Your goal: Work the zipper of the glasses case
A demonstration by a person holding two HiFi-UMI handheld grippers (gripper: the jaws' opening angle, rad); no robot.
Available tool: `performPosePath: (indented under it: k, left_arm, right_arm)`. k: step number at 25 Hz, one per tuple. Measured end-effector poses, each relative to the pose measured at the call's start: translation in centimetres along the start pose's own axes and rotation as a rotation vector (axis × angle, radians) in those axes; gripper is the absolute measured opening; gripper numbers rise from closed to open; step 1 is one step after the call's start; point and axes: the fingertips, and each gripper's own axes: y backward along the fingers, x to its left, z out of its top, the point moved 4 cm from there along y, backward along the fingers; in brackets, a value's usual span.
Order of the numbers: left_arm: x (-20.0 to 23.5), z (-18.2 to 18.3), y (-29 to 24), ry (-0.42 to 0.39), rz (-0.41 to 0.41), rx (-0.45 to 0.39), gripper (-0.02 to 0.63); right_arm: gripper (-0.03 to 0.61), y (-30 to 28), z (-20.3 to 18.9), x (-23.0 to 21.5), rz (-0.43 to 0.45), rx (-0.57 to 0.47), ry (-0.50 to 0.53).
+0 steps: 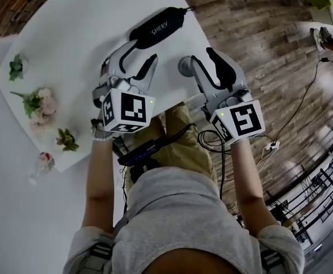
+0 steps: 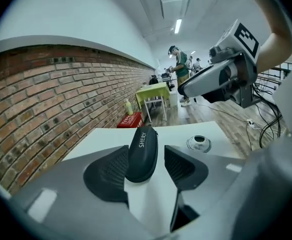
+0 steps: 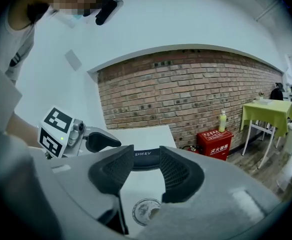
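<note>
The black glasses case [image 1: 158, 24], printed SHERY, lies zipped shut on the white table [image 1: 69, 33] near its far edge. My left gripper [image 1: 133, 61] sits just short of the case's near end, jaws wide apart. In the left gripper view the case [image 2: 142, 153] shows in the gap between the pads, which do not press on it. My right gripper [image 1: 207, 63] hovers to the right of the case at the table's edge, open with nothing between its fingers. In the right gripper view the case [image 3: 147, 157] lies beyond the jaws, with the left gripper [image 3: 93, 140] beside it.
Artificial flowers [image 1: 38, 104], two small green sprigs [image 1: 16, 67] [image 1: 68, 140] and a small bottle [image 1: 41, 167] stand along the table's left side. A round mark [image 2: 199, 143] is on the tabletop right of the case. Beyond are a brick wall, a wooden floor, cables and a green table [image 2: 153, 91].
</note>
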Motion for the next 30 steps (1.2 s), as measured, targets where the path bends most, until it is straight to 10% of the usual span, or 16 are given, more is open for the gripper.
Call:
performPosePath:
  k: [18, 30]
  left_arm:
    - [0.0, -1.1, -4.3, -0.044, 0.029, 0.115, 0.247]
    - [1.2, -1.3, -4.7, -0.065, 0.089, 0.146, 0.215]
  right_arm:
    - [0.155, -3.5, -2.5, -3.4, 0.068, 0.069, -0.005]
    - [0.123, -7.8, -3.3, -4.8, 0.11, 0.138, 0.193]
